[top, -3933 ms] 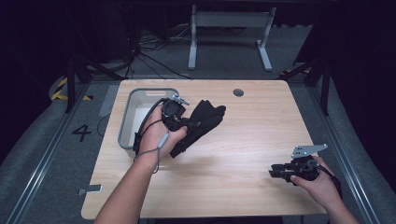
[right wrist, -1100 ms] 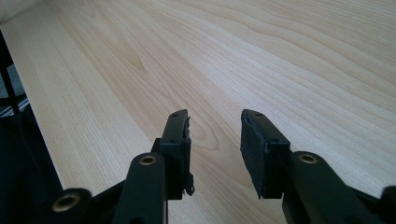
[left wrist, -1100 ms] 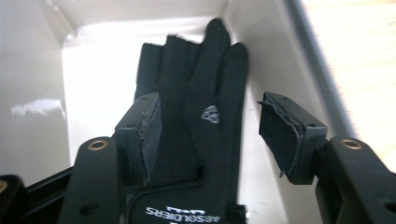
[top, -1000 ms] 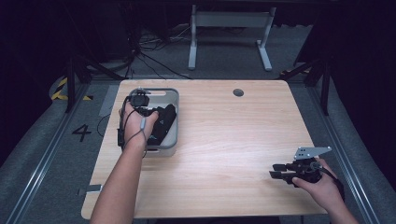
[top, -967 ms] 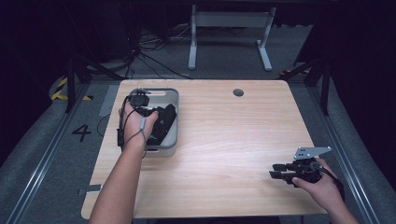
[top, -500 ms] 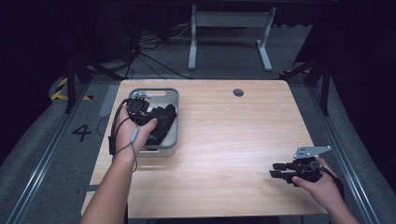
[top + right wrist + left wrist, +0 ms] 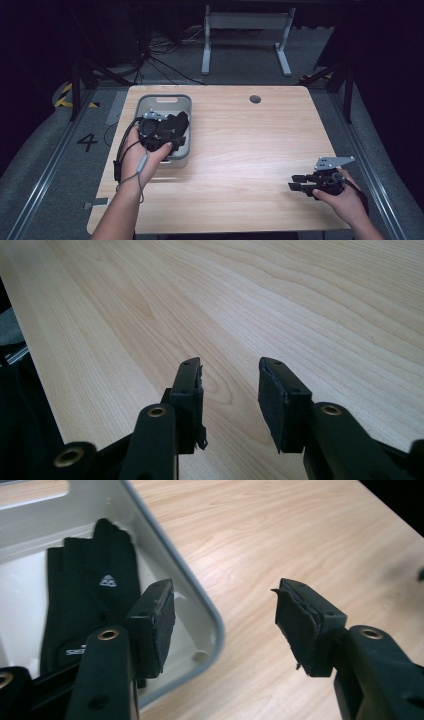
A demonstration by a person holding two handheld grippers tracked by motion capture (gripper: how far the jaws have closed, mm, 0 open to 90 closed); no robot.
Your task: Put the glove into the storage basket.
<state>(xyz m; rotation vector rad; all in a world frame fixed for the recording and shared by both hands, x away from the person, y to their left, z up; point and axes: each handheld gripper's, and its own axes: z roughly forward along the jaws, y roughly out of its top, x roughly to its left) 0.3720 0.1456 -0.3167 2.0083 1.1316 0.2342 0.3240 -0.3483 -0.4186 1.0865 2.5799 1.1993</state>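
A black glove with small white markings lies flat inside a grey bin at the table's left side. My left gripper hovers over the bin's near right corner. It is open, with bare tabletop and the bin's rim showing between its pads. My right gripper rests low near the front right of the wooden table. It is open too, pointing left across the bare wood.
A small round dark hole marks the tabletop at the back. Behind the table stand a grey metal frame and loose cables on the floor. A yellow-black marker lies on the floor to the left.
Earlier my left gripper carried the glove beside the bin. The glove now lies in the bin, and the left hand has drawn back toward the bin's near edge. The right hand has stayed put.
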